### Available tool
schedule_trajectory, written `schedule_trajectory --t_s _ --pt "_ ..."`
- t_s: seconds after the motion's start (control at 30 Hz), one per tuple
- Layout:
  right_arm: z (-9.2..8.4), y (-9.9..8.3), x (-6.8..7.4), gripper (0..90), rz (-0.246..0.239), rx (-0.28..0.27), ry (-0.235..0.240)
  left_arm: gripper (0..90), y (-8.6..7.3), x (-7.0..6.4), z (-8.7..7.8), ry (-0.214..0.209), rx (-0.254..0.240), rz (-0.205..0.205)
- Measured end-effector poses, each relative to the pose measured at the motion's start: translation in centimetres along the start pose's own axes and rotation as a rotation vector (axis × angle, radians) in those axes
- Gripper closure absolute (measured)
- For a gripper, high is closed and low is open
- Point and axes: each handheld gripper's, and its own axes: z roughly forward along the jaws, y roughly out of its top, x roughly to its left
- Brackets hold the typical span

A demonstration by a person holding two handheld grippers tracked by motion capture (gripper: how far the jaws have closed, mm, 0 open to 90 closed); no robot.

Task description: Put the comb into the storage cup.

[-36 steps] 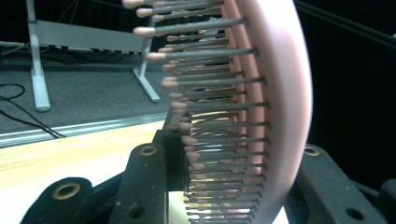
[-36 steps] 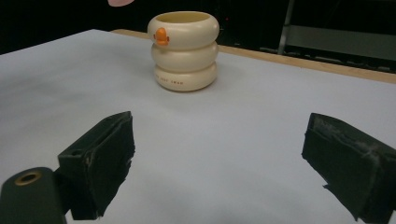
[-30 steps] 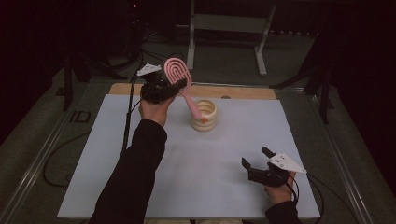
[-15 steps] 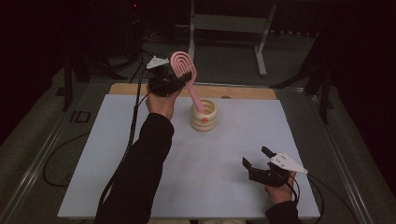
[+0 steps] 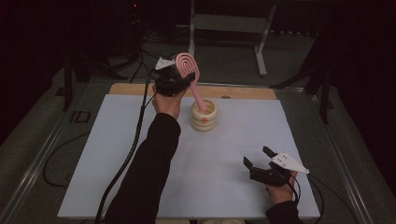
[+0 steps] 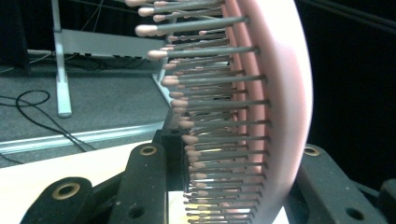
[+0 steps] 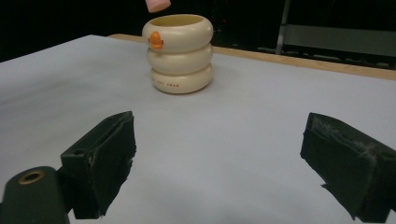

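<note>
Left hand-held gripper [image 5: 180, 77] is clamped on the head of the pink plastic bristle hairbrush [image 5: 189, 70] — handle tip over the cream ribbed ceramic holder [image 5: 204, 115]. Keep the handle centred on the mouth, then lower gently — right hand-held gripper [image 5: 258, 158] waits wide open, empty.

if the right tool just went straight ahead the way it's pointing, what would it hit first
Probably the cream ringed cup: it stands ahead between the open right tool's jaws, with bare white mat before it.

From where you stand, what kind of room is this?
Probably a lab or recording studio, not a home: dark surroundings, a table under a plain white sheet, cables trailing across grey floor, a metal stand behind, and a person working with the left gripper and right gripper.
</note>
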Motion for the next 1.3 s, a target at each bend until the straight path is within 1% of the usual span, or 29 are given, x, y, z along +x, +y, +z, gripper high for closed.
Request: schedule_trajectory --t_s 0.03,0.2,0.23,0.43,0.57,0.63,0.7,0.8,0.83,0.93,1.07,1.13,1.2,1.23,1.27,1.3 --pt "0.0 0.0 -0.1 10.0 0.003 -0.002 -0.006 64.1 -0.3 -0.1 0.5 0.008 0.004 0.004" --pt "-0.1 0.1 -0.1 10.0 0.005 -0.005 -0.006 64.0 -0.8 -0.3 1.2 0.014 0.010 0.011" --pt "-0.1 0.1 -0.1 9.8 0.007 -0.006 -0.005 64.0 -1.1 -0.3 1.6 0.021 0.016 0.015" --pt "-0.1 0.1 -0.2 9.8 0.010 -0.006 -0.004 64.0 -1.8 -0.6 2.5 0.041 0.028 0.033" --pt "-0.1 0.1 -0.1 9.8 0.011 -0.009 -0.006 64.0 -2.2 -0.6 2.9 0.043 0.033 0.031" --pt "-0.1 0.1 -0.1 9.8 0.011 -0.007 -0.003 64.0 -2.7 -0.6 3.5 0.053 0.054 0.039" --pt "-0.1 0.1 -0.1 9.8 0.012 -0.008 -0.003 64.0 -3.1 -0.6 3.9 0.053 0.061 0.040" --pt "-0.1 0.1 -0.1 9.8 0.013 -0.008 -0.005 63.9 -3.1 -0.6 3.9 0.053 0.061 0.040" --pt "-0.1 0.1 -0.1 9.8 0.013 -0.008 -0.005 63.9 -4.1 -0.8 4.6 0.055 0.083 0.044" --pt "-0.2 0.1 -0.2 9.8 0.014 -0.009 -0.004 63.9 -4.7 -1.0 5.1 0.050 0.095 0.040" --pt "-0.2 0.1 -0.2 9.8 0.014 -0.011 -0.004 63.9 -5.0 -1.1 5.4 0.043 0.101 0.039" --pt "-0.2 0.1 -0.2 9.8 0.016 -0.012 -0.003 63.8 -5.6 -1.2 5.9 0.034 0.109 0.030" --pt "-0.2 0.1 -0.2 9.8 0.016 -0.012 -0.003 63.8 -5.6 -1.2 5.9 0.034 0.109 0.030" --pt "-0.2 0.1 -0.2 9.8 0.015 -0.012 -0.004 63.8 -6.0 -1.2 6.1 0.030 0.115 0.024" --pt "-0.2 0.1 -0.2 9.8 0.015 -0.012 -0.004 63.7 -6.0 -1.2 6.1 0.030 0.115 0.024" --pt "-0.2 0.1 -0.2 9.8 0.016 -0.012 -0.003 63.7 -6.3 -1.3 6.3 0.030 0.134 0.039"
